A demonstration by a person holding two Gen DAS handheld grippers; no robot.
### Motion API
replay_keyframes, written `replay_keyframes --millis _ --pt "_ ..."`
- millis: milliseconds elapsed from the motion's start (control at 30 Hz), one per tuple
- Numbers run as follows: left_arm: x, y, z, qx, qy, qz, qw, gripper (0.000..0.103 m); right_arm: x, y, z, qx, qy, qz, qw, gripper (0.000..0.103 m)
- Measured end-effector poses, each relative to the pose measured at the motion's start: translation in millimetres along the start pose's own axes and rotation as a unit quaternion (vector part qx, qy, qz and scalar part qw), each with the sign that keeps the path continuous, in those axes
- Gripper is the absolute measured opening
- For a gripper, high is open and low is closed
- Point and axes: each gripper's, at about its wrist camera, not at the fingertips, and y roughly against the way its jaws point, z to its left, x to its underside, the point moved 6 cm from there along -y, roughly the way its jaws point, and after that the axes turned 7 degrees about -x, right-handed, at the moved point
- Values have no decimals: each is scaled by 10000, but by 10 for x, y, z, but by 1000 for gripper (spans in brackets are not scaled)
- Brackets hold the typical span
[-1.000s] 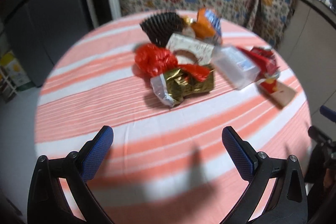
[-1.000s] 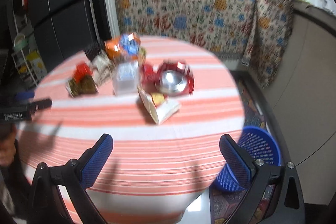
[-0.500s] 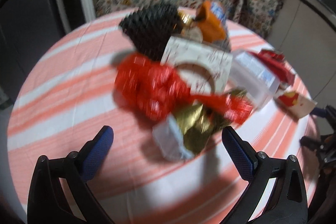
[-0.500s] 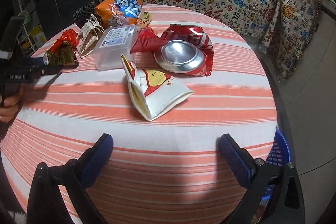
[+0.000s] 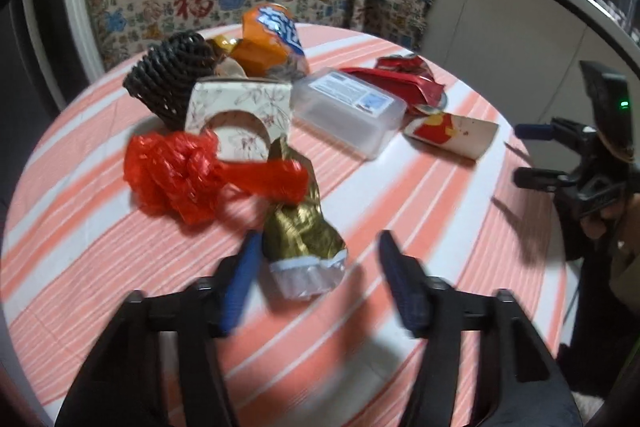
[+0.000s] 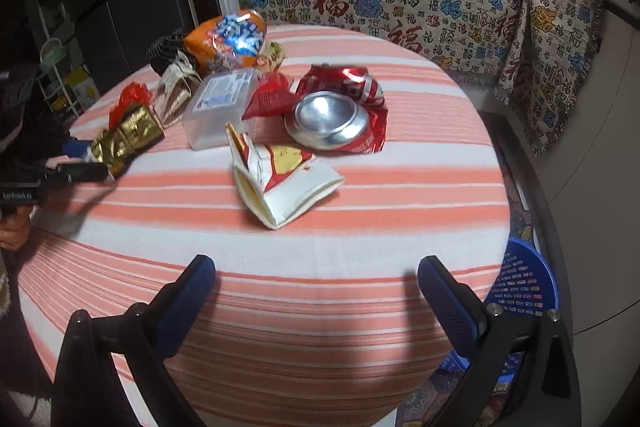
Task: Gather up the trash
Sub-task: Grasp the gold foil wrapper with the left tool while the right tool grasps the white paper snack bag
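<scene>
Your round table (image 6: 280, 307), draped in an orange-and-white striped cloth, carries one loose heap of litter, with a single blue basket (image 6: 524, 287) waiting on the floor at its right edge. Your left gripper (image 5: 316, 263) has just been narrowing its jaws around the gold foil wrapper (image 5: 300, 231), the nearest piece of the pile: the wrapper sits between the blue pads, the left one about touching it, the right one with a gap remaining, so nothing is held yet. Your right gripper (image 6: 316, 283) hangs with its jaws spread wide and nothing in them above the near rim of the table, well short of the flattened paper carton (image 6: 280, 183).

The risk, as it looks from here: the red plastic bag (image 5: 180, 179) trails a twisted strip across the top of the wrapper, so a lift could drag the bag along or tip the floral cardboard piece (image 5: 240, 111) just behind. Crinkled foil may also slide from a pinch on its silver end.

Counted on the cloth: one clear plastic box (image 5: 348, 107), one orange snack bag (image 5: 272, 43), one black mesh sleeve (image 5: 168, 79), one crushed red can (image 6: 340, 107), one small red packet (image 6: 268, 95), one carton, one red bag, one gold wrapper, one floral piece. A smaller scrap behind the snack bag is too hidden to name.
</scene>
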Motion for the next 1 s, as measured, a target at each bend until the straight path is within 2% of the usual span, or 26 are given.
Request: replay_keyframes --millis 133,233,267,300,400,467,500,533,733,833,1000 --pt "-31 -42 68 -102 291 20 9995 73 -154 65 87 -365 189 -143 9991 103" --pt "-7 -73 47 -116 330 192 9992 59 -271 66 244 -596 416 -155 9972 102" --pt "4 -75 29 -133 317 235 9991 50 -306 56 286 -633 506 -153 9966 101" --pt "19 -72 6 -159 304 275 9990 43 -367 18 331 -624 615 -141 9961 96" --pt "55 -35 -37 -220 353 337 9986 38 -466 -155 365 -564 778 85 9953 81" --pt "66 6 -60 -230 453 359 9981 36 -451 -283 351 -542 808 341 9947 52" --pt "76 34 -78 -217 491 344 9980 35 -433 -323 342 -526 802 454 9944 16" --pt "90 62 -96 -191 522 326 9979 34 -418 -331 336 -532 768 510 9943 8" --pt "135 306 -312 -27 821 143 9965 29 -296 51 336 -913 385 346 9945 7" --pt "87 418 -502 4 820 24 9966 27 -233 231 235 -1112 68 252 9935 7" --pt "-203 488 -881 315 792 -160 9962 27 -166 450 -83 -1272 -499 56 9906 7"
